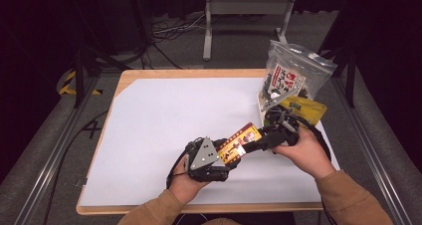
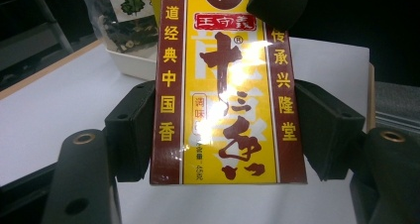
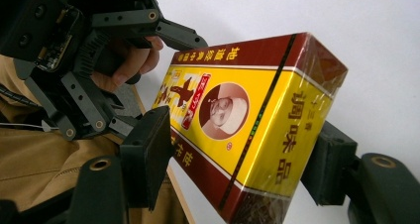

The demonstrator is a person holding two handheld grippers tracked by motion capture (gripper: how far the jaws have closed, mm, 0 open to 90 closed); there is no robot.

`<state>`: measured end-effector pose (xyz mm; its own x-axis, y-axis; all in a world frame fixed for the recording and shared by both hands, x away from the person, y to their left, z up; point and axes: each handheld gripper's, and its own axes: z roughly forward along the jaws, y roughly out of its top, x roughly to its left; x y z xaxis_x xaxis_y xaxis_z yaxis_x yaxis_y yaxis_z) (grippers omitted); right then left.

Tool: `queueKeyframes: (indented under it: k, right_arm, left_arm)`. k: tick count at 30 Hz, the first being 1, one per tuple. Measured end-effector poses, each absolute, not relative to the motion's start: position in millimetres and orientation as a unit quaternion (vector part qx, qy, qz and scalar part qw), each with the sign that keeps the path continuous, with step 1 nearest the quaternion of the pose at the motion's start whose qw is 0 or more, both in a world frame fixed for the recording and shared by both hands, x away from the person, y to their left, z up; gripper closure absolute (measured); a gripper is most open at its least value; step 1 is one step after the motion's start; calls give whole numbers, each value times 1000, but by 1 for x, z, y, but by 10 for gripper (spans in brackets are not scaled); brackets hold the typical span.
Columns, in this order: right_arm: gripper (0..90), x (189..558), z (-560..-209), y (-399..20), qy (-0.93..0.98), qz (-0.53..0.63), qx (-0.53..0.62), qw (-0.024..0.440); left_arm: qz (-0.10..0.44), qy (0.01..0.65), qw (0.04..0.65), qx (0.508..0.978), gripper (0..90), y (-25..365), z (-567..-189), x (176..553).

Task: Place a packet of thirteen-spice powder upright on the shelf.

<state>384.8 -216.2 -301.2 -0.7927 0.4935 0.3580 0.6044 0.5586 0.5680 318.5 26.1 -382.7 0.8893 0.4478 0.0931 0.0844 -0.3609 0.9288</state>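
Above the white-covered desk (image 1: pixel 149 125) toward five o'clock, the yellow-and-maroon rectangular seasoning box (image 1: pixel 238 142) is mid-handover, left hand-held gripper (image 1: pixel 219 158) and right hand-held gripper (image 1: pixel 259 140) each clamping an end; next, presumably, one jaw pair must let go.

Box (image 2: pixel 225 85) in both my tools: yellow face, dark red side bands, yellow characters on the bands, brown brushed characters on the yellow, small red label, oval portrait. Left tool (image 1: pixel 219 161) black with grey plate; right tool (image 1: pixel 268 138) black. Desk (image 1: pixel 164 120) under the box: white sheet, pale wood rim. Beyond the box: clear bag (image 1: pixel 291 75) with dark contents, white label; yellow pouch (image 1: pixel 308 108) beside it. My sleeves tan.
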Motion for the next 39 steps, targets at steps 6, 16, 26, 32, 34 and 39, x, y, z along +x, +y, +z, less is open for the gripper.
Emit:
queueKeyframes:
  k: [6,16,26,32,34,39]
  right_arm:
    - [427,386,-301,-218,-875,-353,-320,88]
    - [570,384,-293,-222,-861,-378,-321,109]
    - [670,382,-281,-225,-858,-390,-316,107]
    - [675,377,-265,-233,-868,-388,-303,64]
    - [675,376,-262,-234,-870,-385,-301,61]
    - [675,373,-252,-239,-885,-371,-281,24]
  left_arm:
    - [167,163,535,812,321,24,-385,318]
    - [170,161,532,814,320,21,-386,317]
    - [122,145,551,813,191,24,-382,323]
    - [117,139,546,818,139,24,-380,324]
    - [115,141,546,817,138,27,-378,326]
    - [97,158,557,810,113,39,-374,332]
